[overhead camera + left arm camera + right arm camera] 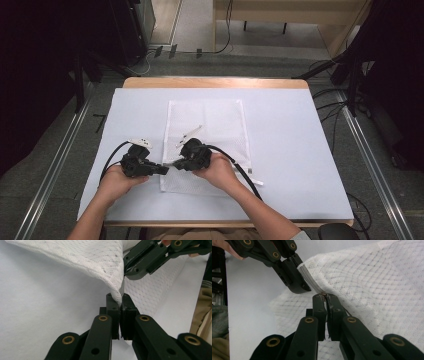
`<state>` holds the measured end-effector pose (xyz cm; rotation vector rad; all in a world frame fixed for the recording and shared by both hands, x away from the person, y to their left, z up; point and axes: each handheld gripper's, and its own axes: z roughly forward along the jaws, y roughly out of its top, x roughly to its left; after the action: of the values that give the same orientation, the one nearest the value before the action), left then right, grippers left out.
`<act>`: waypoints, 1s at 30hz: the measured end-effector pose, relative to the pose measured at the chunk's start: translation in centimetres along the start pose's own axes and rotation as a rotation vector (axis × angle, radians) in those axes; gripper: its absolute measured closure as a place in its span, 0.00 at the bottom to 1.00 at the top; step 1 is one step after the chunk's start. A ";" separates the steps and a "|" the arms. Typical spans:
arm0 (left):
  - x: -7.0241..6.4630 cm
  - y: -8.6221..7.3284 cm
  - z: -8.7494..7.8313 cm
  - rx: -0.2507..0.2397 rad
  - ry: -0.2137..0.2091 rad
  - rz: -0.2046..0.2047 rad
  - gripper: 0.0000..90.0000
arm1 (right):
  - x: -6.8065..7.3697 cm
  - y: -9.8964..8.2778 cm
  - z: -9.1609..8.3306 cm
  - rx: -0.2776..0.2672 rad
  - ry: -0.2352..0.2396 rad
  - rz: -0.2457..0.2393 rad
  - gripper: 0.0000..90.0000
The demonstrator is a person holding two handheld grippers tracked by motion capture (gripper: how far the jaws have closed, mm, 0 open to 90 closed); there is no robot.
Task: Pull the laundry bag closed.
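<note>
A wooden desk [215, 82] covered by a white sheet [290, 150] carries a white mesh laundry bag [220, 125], lying flat at the middle of the sheet and reaching toward the near edge. At the bag's near left corner two hand-held black grippers meet tip to tip. The left gripper [121, 305] has its jaws pressed together on a lifted fold of the mesh at the bag's edge. The right gripper [325, 297] has its jaws closed on the mesh beside the grey zipper strip [308, 277], just next to the left one. Cables [240, 167] trail back toward the near edge
</note>
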<state>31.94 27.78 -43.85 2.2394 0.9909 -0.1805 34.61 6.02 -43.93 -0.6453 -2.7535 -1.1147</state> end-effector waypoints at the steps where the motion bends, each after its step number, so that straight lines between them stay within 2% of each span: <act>1: 0.0 0.0 -0.1 0.000 -0.001 -0.002 0.98 | 0.0 0.0 0.0 0.002 -0.006 -0.001 0.98; 7: 0.0 -0.1 -0.2 -0.019 -0.006 -0.002 0.98 | -0.3 -0.3 -0.7 0.016 -0.010 0.005 0.98; 11: 0.1 -0.2 -0.3 -0.009 0.003 0.012 0.98 | -0.5 -0.7 -0.9 0.038 -0.035 -0.025 0.98; 13: 0.1 -0.2 -0.5 -0.018 -0.002 0.004 0.98 | -0.6 -0.8 -1.1 0.038 -0.033 -0.020 0.98; 17: -0.4 -0.2 -0.5 -0.022 0.002 0.017 0.98 | -0.8 -1.0 -1.7 0.026 -0.009 -0.011 0.98; 19: -0.6 -0.3 -0.5 -0.016 -0.005 0.021 0.98 | -0.6 -1.2 -1.8 0.040 -0.005 -0.021 0.98; 21: -0.6 -0.3 -0.5 -0.016 0.000 0.029 0.98 | -0.6 -1.5 -2.0 0.048 -0.012 -0.056 0.98; 24: -0.5 -0.3 -0.6 -0.017 0.000 0.023 0.98 | -0.7 -1.8 -2.3 0.025 -0.002 -0.035 0.98; 28: -0.3 -0.4 -0.7 -0.017 0.001 0.018 0.98 | -1.0 -1.9 -2.4 0.021 -0.016 -0.044 0.98; 30: -0.2 -0.5 -0.8 -0.022 0.004 0.018 0.98 | -1.3 -2.0 -2.6 0.015 -0.013 -0.021 0.98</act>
<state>31.35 28.40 -43.38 2.2289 0.9701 -0.1563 34.79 2.56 -43.66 -0.6256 -2.7829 -1.0964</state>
